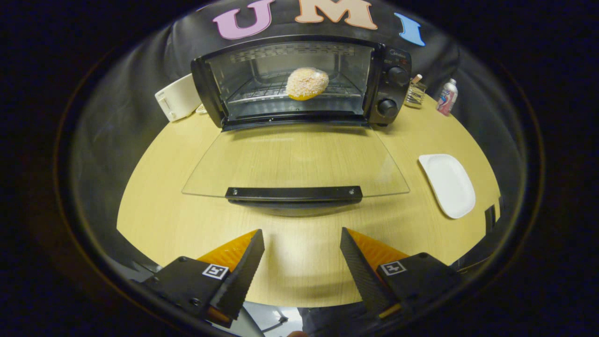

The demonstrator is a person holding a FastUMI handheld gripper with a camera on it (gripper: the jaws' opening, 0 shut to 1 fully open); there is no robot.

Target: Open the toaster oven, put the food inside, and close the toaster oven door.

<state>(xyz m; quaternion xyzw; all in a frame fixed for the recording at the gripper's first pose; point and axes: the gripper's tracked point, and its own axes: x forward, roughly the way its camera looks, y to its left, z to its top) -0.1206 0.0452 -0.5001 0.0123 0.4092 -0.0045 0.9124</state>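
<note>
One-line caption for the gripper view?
Open tool short of the lowered glass door's handle; doughnut on the toaster oven rack.

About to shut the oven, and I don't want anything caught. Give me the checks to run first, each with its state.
1. Food on the rack inside the toaster oven: ok.
2. Glass door fully down, nothing lying on it: ok.
3. Door handle just ahead of the gripper, unobstructed: ok.
4. Fingers open and empty: ok.
5. White plate beside the door, out of its swing: ok.
6. Rack pushed fully in: cannot tell.
</note>
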